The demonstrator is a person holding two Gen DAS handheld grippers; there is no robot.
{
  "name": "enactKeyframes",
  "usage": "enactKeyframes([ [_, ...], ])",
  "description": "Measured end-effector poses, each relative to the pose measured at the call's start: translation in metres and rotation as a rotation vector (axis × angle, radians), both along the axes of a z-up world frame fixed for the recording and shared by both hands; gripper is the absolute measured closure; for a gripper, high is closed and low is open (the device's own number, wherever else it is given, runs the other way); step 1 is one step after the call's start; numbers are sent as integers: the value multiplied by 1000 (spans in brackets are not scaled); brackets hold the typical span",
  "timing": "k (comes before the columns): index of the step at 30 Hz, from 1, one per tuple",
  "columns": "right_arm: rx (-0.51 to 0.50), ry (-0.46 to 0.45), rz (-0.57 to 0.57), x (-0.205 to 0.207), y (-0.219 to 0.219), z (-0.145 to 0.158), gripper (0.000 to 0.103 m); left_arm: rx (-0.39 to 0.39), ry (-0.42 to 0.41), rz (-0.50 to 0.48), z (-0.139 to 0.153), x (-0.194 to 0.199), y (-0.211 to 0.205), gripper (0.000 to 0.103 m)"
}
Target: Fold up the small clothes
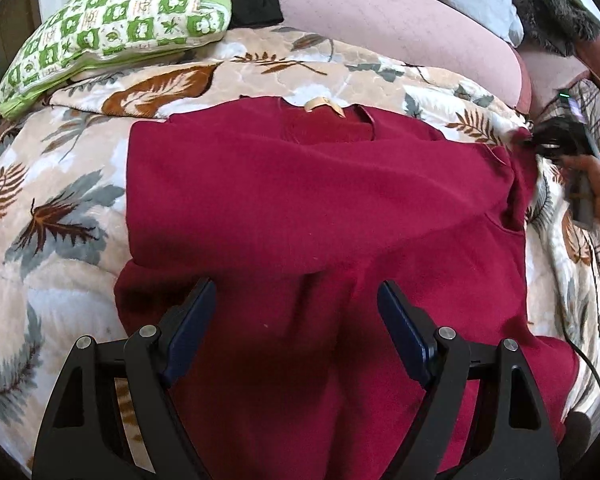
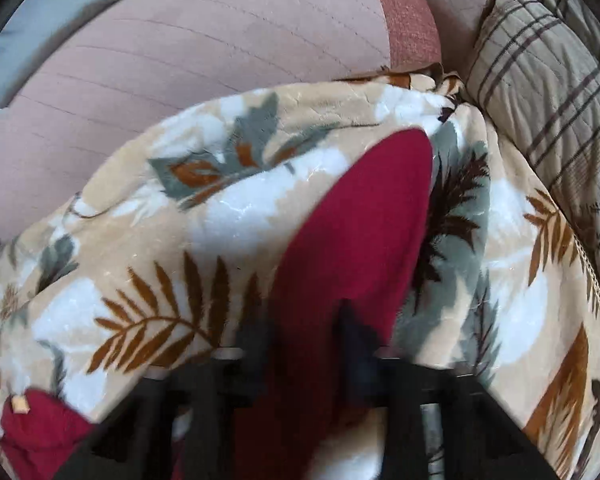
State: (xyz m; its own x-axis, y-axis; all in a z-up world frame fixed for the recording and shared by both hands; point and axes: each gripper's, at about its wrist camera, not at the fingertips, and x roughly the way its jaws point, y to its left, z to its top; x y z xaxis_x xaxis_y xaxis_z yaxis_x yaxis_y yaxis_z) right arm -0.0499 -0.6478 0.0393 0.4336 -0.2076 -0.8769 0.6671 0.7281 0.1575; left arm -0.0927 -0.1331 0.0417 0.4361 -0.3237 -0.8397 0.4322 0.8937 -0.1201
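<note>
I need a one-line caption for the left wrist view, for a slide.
Open left claw above a red shirt spread on a leaf-print blanket; right claw at its sleeve.

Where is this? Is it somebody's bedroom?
Probably a bedroom or living room at home. A red top lies on a fluffy leaf-print blanket, with a green checked pillow behind and a pink cushioned backrest, so it is a bed or sofa.
</note>
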Motion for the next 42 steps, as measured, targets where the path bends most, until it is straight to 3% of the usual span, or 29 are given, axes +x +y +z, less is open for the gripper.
enactKeyframes([
  [4, 79, -297, 86, -39, -1, 58, 93, -28, -12, 49, 10, 12, 18, 21],
  [7, 99, -480, 271, -46, 36, 113, 93, -54, -39, 97, 27, 20, 37, 21],
  [11, 138, -655, 619, -35, 134, 176, 93, -89, -86, 172, 50, 28, 65, 21],
  [14, 205, -698, 884, -14, 227, 189, 93, -107, -115, 221, 59, 29, 82, 21],
  [16, 241, -617, 1024, 11, 294, 173, 93, -110, -132, 251, 62, 28, 92, 21],
  [17, 236, -565, 1057, 20, 315, 163, 86, -104, -137, 260, 62, 27, 96, 21],
  [18, 232, -484, 1089, 30, 337, 147, 73, -99, -136, 262, 61, 27, 98, 21],
  [19, 244, -414, 1105, 38, 349, 132, 49, -92, -134, 262, 59, 26, 100, 21],
  [20, 278, -361, 1119, 40, 360, 117, 48, -85, -135, 263, 57, 26, 103, 21],
  [24, 255, -332, 1065, 19, 332, 98, 48, -68, -132, 268, 48, 34, 106, 21],
  [28, 173, -324, 836, -11, 256, 93, 47, -73, -123, 278, 39, 46, 101, 21],
  [32, 110, -202, 628, -26, 197, 63, 46, -40, -122, 290, 27, 62, 91, 21],
  [35, 161, -137, 560, -22, 185, 31, 46, -7, -101, 302, 19, 74, 86, 21],
  [38, 201, -159, 565, -11, 199, 11, 48, -9, -107, 294, 21, 73, 84, 21],
  [39, 166, -145, 567, -10, 203, 10, 55, -3, -114, 289, 23, 72, 83, 21],
  [40, 85, -101, 584, -8, 208, 12, 78, 2, -119, 283, 25, 70, 82, 21],
  [42, 2, -79, 603, -10, 208, 18, 80, 4, -125, 276, 27, 68, 82, 21],
])
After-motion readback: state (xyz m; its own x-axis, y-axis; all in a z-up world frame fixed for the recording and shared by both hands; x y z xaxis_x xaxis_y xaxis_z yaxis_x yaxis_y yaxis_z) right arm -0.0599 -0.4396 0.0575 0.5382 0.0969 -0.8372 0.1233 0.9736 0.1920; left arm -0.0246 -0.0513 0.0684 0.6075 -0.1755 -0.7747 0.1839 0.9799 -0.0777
